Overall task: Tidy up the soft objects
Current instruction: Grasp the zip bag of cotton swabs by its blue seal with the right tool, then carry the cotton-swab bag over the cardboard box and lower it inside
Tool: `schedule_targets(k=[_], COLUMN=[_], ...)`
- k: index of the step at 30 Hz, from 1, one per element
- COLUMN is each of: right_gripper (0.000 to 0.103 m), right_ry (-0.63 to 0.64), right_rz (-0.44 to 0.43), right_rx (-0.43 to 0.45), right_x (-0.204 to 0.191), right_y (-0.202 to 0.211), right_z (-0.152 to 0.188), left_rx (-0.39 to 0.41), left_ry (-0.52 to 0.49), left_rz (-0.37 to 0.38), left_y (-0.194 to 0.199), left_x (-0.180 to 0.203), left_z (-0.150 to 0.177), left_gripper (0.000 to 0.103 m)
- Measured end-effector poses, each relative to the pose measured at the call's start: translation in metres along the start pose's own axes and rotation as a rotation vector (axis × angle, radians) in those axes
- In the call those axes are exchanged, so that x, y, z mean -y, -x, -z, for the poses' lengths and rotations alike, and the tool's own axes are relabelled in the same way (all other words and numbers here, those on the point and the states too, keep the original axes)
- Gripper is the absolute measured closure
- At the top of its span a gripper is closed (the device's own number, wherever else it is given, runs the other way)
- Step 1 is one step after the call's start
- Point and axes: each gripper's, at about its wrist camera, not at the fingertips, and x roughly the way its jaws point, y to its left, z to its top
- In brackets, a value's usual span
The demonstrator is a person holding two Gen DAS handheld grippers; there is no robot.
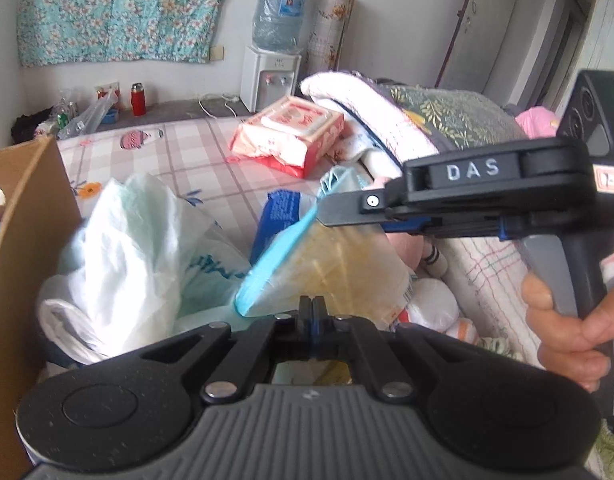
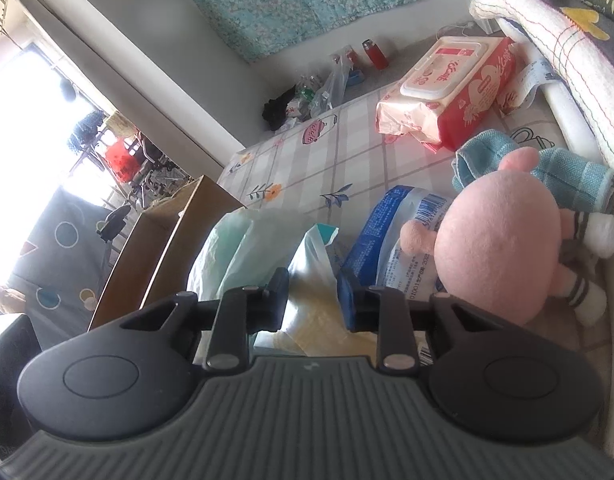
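A clear plastic bag (image 1: 339,264) with a blue zip strip and yellowish contents hangs between both grippers above the checked bed sheet. My left gripper (image 1: 317,305) has its fingers pressed together on the bag's lower edge. My right gripper (image 1: 327,216) reaches in from the right and pinches the bag's blue top edge. In the right wrist view the bag (image 2: 313,268) fills the gap between the right gripper's (image 2: 313,300) fingers. A pink plush toy (image 2: 495,248) lies just right of it, beside a teal cloth (image 2: 567,168) and a blue packet (image 2: 391,220).
A cardboard box (image 1: 23,220) stands at the left, with a crumpled white plastic bag (image 1: 139,248) next to it. A red pack of wipes (image 1: 303,124) lies further back on the bed. Folded blankets (image 1: 427,120) are stacked at the right. A hand (image 1: 567,320) grips the right gripper's handle.
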Motion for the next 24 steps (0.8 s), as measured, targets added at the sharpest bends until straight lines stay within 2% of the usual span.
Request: schedule_targets(k=[6, 8, 9, 10, 16, 24], right_gripper=[0.084, 0.086, 0.086, 0.086, 0.087, 0.087], right_ry=[0.022, 0.031, 0.032, 0.036, 0.080, 0.153], right_rz=[-0.023, -0.026, -0.029, -0.032, -0.048, -0.105], right_rx=[0.063, 0.079, 0.086, 0.092, 0.101, 0.104], right_x=[-0.026, -0.036, -0.040, -0.045, -0.077, -0.132], right_y=[0.024, 0.029, 0.032, 0.034, 0.041, 0.050], right_z=[-0.005, -0.006, -0.006, -0.005, 0.000, 0.002], left_rx=[0.064, 0.067, 0.071, 0.076, 0.100, 0.177], left_ry=[-0.007, -0.006, -0.006, -0.009, -0.001, 0.055], left_rz=[0.028, 0.054, 0.058, 0.061, 0.039, 0.017], left_y=[0.027, 0.032, 0.033, 0.035, 0.044, 0.088], left_x=[-0.006, -0.009, -0.009, -0.009, -0.010, -0.031], left_z=[-0.007, -0.007, -0.006, -0.005, -0.002, -0.002], left_gripper=[0.100, 0.086, 0.071, 0.060, 0.061, 0.061])
